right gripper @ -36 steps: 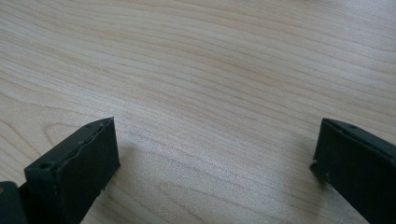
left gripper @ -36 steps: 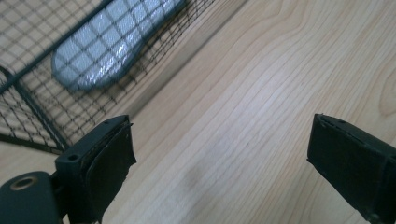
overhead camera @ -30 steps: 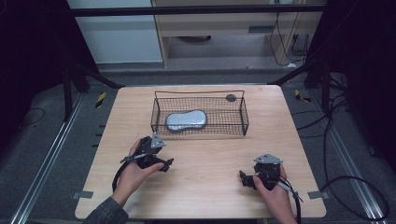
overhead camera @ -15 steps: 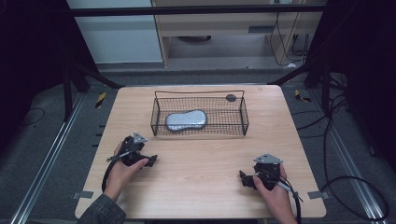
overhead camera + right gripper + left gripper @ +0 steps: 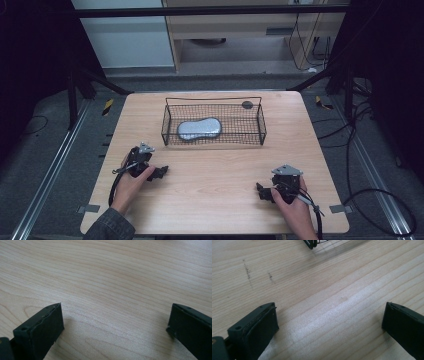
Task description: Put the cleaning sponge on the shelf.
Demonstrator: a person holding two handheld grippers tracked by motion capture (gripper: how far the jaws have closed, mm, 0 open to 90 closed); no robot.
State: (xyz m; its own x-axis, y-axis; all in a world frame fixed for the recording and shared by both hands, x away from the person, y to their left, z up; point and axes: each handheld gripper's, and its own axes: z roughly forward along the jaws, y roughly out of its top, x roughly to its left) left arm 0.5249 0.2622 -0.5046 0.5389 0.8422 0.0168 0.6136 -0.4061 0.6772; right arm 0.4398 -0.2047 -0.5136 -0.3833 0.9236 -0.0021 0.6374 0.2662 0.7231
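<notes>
A black wire basket (image 5: pixel 262 127) stands on the far half of the wooden table (image 5: pixel 220 165). A grey, peanut-shaped object (image 5: pixel 199 128) lies flat in its left part. My left gripper (image 5: pixel 160 172) rests low over the table's near left, its jaws pointing right. They have just been opening and now stand wide. In the left gripper view, the left gripper (image 5: pixel 329 320) has bare wood between its jaws and the basket's corner (image 5: pixel 312 243) at the top. My right gripper (image 5: pixel 262 191) sits at the near right, pointing left. In the right gripper view, the right gripper (image 5: pixel 115 320) is open over wood.
A small dark round thing (image 5: pixel 247 104) lies on the table just behind the basket's right end. Metal rails run along the floor on both sides of the table, and cables trail at the right.
My left hand has moved left and toward the near edge, away from the basket's front. The right hand has stayed where it was.
</notes>
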